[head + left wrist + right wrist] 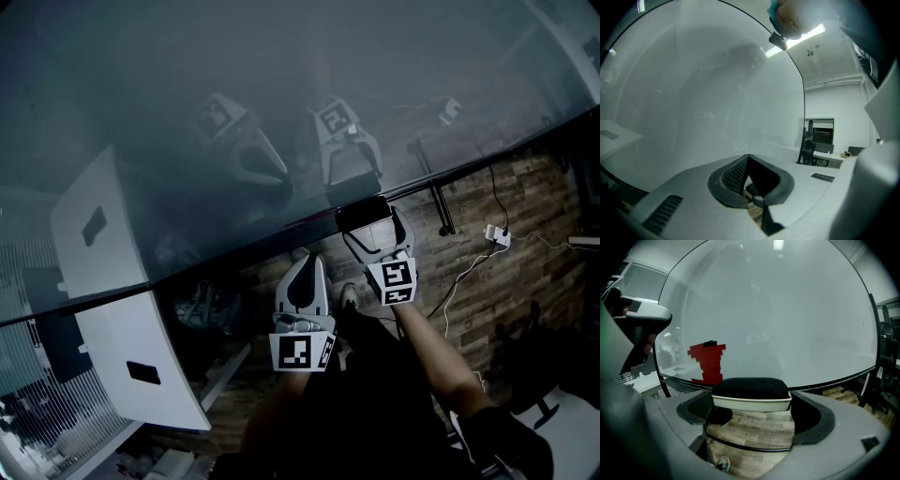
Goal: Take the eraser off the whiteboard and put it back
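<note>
The eraser [364,214] [751,390], black felt on a white body, sits crosswise between the jaws of my right gripper [367,227] [751,398], which is shut on it. It is held right at the lower edge of the glossy whiteboard [281,94] [787,310]; I cannot tell whether it touches the board. My left gripper [305,272] [749,161] hangs lower and to the left, jaws pressed together with nothing between them, pointing at the whiteboard [693,93]. Both grippers are mirrored in the board.
A red blocky patch [708,363] shows at the board's lower left. Below are a wood floor [525,272] with cables and a power strip [497,234], the board's stand leg [441,211], and a white panel [141,375] at left. A desk and chair [811,150] stand beyond the board's edge.
</note>
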Available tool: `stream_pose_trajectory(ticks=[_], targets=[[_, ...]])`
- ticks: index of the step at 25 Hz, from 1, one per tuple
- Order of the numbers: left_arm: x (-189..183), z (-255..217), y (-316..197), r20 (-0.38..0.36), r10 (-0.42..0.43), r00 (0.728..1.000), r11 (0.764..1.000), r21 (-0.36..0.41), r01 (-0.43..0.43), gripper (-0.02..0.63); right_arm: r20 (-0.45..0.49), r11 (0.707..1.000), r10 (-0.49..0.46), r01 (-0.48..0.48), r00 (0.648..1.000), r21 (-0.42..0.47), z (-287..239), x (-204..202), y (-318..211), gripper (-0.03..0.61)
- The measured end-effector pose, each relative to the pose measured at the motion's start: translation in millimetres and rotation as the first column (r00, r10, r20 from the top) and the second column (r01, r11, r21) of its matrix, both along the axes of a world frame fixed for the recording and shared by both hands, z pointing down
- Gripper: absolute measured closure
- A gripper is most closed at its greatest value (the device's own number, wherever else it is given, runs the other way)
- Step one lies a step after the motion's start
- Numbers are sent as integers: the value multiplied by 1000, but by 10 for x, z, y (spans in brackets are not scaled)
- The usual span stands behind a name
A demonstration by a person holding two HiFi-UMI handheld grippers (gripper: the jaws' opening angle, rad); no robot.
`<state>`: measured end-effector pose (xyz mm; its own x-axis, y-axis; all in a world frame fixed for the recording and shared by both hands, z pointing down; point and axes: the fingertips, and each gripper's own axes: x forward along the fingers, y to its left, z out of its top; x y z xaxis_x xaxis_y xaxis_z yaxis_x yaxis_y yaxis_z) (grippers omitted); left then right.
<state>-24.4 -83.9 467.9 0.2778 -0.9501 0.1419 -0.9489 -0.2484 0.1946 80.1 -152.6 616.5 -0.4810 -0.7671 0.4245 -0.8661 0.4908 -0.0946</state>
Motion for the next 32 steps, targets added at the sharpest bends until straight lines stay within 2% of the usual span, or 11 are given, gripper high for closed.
stream_pose_trajectory(ticks=[32], targets=[[29,-16,76,-17,0,1000,1000,5,0,613,6,1000,7,-7,1000,17,-57,106,114,60]])
